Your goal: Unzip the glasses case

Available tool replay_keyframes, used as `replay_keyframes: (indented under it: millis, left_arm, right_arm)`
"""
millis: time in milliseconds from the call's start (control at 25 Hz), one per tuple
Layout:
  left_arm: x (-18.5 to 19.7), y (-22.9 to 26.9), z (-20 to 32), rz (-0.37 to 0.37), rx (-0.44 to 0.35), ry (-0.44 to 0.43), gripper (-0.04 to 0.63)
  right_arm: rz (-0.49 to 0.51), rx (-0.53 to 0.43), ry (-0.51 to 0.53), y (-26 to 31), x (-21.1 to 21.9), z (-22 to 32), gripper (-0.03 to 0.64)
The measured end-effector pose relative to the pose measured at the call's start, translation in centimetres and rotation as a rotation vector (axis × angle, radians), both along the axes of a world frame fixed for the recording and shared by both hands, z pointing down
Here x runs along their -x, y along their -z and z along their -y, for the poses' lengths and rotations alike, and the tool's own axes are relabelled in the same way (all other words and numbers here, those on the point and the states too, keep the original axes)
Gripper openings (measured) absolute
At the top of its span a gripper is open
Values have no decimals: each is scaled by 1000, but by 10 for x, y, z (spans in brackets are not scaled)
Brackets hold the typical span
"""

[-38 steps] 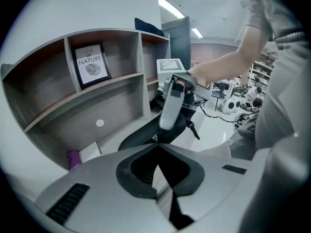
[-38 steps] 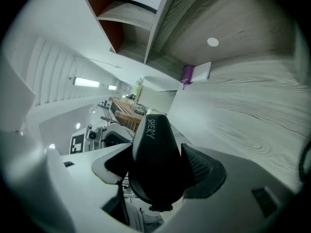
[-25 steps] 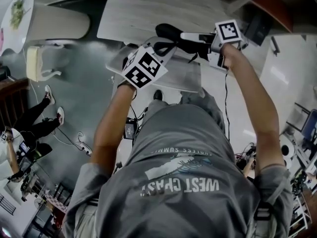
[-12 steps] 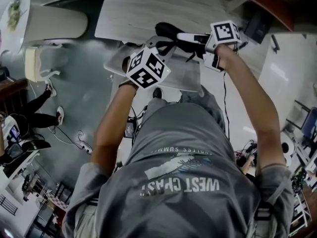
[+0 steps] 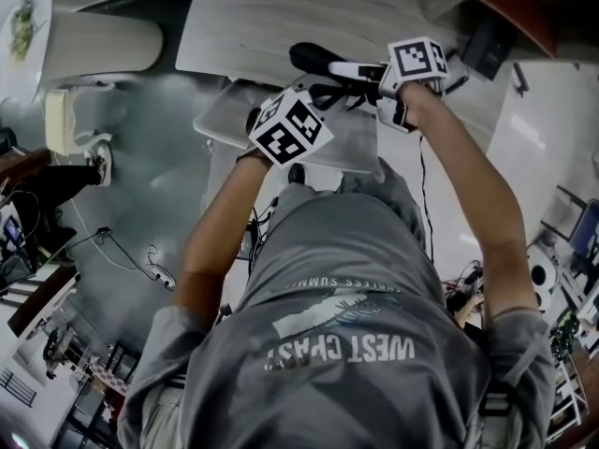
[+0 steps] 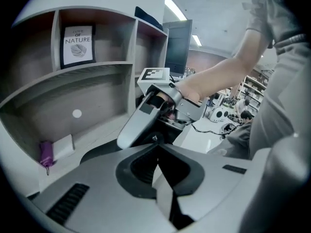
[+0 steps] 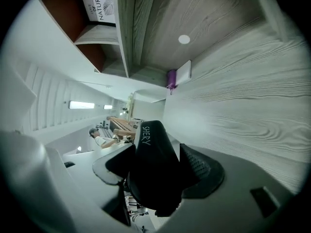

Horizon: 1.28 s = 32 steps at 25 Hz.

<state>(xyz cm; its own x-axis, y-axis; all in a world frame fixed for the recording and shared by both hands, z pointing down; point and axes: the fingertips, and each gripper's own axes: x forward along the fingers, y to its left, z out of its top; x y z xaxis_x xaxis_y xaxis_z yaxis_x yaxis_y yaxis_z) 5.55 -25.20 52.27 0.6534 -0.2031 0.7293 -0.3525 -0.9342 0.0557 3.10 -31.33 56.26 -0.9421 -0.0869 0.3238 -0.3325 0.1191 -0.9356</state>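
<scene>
The black glasses case [image 7: 151,154], lettered SHERY, sits between the pads of my right gripper [image 7: 155,170]. Those jaws are closing and press on both of its sides. In the head view the case [image 5: 307,56] hangs over the wooden table, with the right gripper [image 5: 333,66] reaching in from the right. My left gripper [image 5: 323,92] comes at it from below left. In the left gripper view its jaws [image 6: 155,143] are shut, and a small metal zipper pull [image 6: 154,139] is pinched at their tips against the dark case [image 6: 164,129].
A wooden table [image 5: 271,21] lies under the case, with a grey board [image 5: 229,120] at its near edge. Shelves at the back hold a NATURE card [image 6: 77,45]. A purple item [image 6: 46,154] and a white pad [image 6: 63,147] lie on the table. A monitor [image 6: 177,47] stands to the right.
My left gripper has moved right and a little down, closer under the case. The right gripper and the case have shifted slightly left. A person on the floor at left has left the view.
</scene>
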Motion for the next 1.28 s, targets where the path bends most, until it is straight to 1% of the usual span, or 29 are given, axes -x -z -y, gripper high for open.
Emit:
replay_keyframes:
  millis: [200,320,440,520,680,800,920,1080,1280]
  left_arm:
    - [2,-8,4,-70,58,70,0]
    - [8,-14,6,-83,76,114,0]
    - [18,-17,10,-101,96,159,0]
    - [23,-18,17,-118,105,190,0]
    - [33,-17,34,-155,100,246,0]
    - [43,-14,42,-182,97,282,0]
    - [55,-13,52,-190,89,319,0]
    - [68,-7,59,-192,65,360,0]
    - [80,-5,63,-191,46,396,0]
  right_arm:
    - [-7,-52,4,-3,-1,3,305]
    - [-33,-121,20,-7,-1,7,305]
    - [-64,-152,9,-17,-9,14,305]
    - [-101,-190,21,-27,-14,20,305]
    - [-201,-307,82,-50,-22,30,307]
    - [-290,-416,147,-67,-27,32,307]
    - [-355,-527,221,-82,-28,35,308]
    - [-401,-646,305,-95,-27,33,310]
    - [-445,-727,375,-116,-29,28,313]
